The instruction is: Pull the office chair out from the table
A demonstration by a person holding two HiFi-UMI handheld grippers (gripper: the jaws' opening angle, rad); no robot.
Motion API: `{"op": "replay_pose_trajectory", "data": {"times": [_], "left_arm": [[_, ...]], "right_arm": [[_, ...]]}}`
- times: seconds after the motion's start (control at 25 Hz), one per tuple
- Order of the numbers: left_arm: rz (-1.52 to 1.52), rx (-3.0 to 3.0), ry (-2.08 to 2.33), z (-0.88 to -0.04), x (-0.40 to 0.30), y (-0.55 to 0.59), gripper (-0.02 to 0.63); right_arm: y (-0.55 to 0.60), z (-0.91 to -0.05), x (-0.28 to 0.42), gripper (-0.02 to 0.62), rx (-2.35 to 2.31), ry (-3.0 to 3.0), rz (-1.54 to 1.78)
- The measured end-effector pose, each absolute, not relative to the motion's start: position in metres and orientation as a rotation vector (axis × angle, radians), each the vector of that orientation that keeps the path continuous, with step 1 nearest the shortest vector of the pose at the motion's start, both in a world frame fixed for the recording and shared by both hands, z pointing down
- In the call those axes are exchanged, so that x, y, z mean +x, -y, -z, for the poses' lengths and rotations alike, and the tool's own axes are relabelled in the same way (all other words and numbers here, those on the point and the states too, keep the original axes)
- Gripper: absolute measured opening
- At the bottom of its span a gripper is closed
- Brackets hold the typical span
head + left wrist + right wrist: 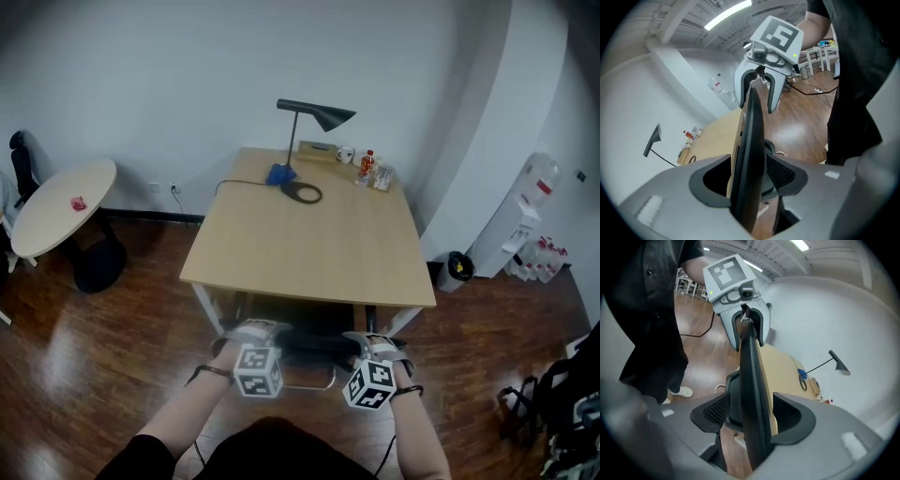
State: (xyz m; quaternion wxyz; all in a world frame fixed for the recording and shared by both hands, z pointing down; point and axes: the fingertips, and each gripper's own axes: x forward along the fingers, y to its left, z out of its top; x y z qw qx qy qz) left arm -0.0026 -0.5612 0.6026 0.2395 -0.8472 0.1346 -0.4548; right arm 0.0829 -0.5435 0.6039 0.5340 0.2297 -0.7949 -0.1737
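Table (pixel 309 244), office chair (pixel 309 344) beneath, stands on wooden floor (pixel 103 375).

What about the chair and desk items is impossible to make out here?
Black office chair: base and wheels hidden under the wooden table, head view.
Bottles by the white mug: labels too small, head view.
Red object on round pale table: too small to identify.

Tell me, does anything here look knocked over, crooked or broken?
Nothing stands out. The chair sits tucked under the table, the left gripper and right gripper grip it, and the lamp stands upright.
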Motion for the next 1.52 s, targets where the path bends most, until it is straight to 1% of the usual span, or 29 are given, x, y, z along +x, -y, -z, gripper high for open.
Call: {"op": "replay_pose_trajectory", "data": {"times": [0.08,0.16,0.2,0.28,0.32,0.4,0.44,0.6,1.04,1.52], "left_arm": [[1.269,-2.301,-0.370,-0.608,-0.004,0.564,0.221],[1.329,-2.235,-0.360,-0.617,-0.007,0.568,0.218],[1.369,-2.184,-0.343,-0.623,-0.008,0.570,0.214],[1.428,-2.089,-0.312,-0.633,-0.010,0.573,0.182],[1.439,-2.067,-0.310,-0.636,-0.011,0.574,0.162],[1.445,-2.066,-0.313,-0.636,-0.011,0.574,0.087],[1.450,-2.071,-0.311,-0.636,-0.012,0.574,0.085],[1.473,-2.072,-0.292,-0.637,-0.012,0.571,0.076],[1.523,-2.091,-0.267,-0.636,-0.006,0.533,0.069],[1.559,-2.092,-0.279,-0.634,-0.011,0.465,0.069]], "right_arm": [[0.549,-0.610,0.087,0.297,0.520,1.864,0.388],[0.554,-0.619,0.087,0.253,0.499,1.858,0.372],[0.558,-0.624,0.087,0.246,0.493,1.848,0.373],[0.563,-0.633,0.090,0.200,0.484,1.797,0.396],[0.563,-0.636,0.092,0.158,0.475,1.768,0.408],[0.561,-0.640,0.094,0.114,0.453,1.733,0.428],[0.560,-0.640,0.094,0.096,0.443,1.727,0.437],[0.555,-0.641,0.094,0.068,0.433,1.710,0.444],[0.516,-0.641,0.101,0.061,0.345,1.706,0.337],[0.446,-0.637,0.097,0.058,0.314,1.717,0.329]]}}
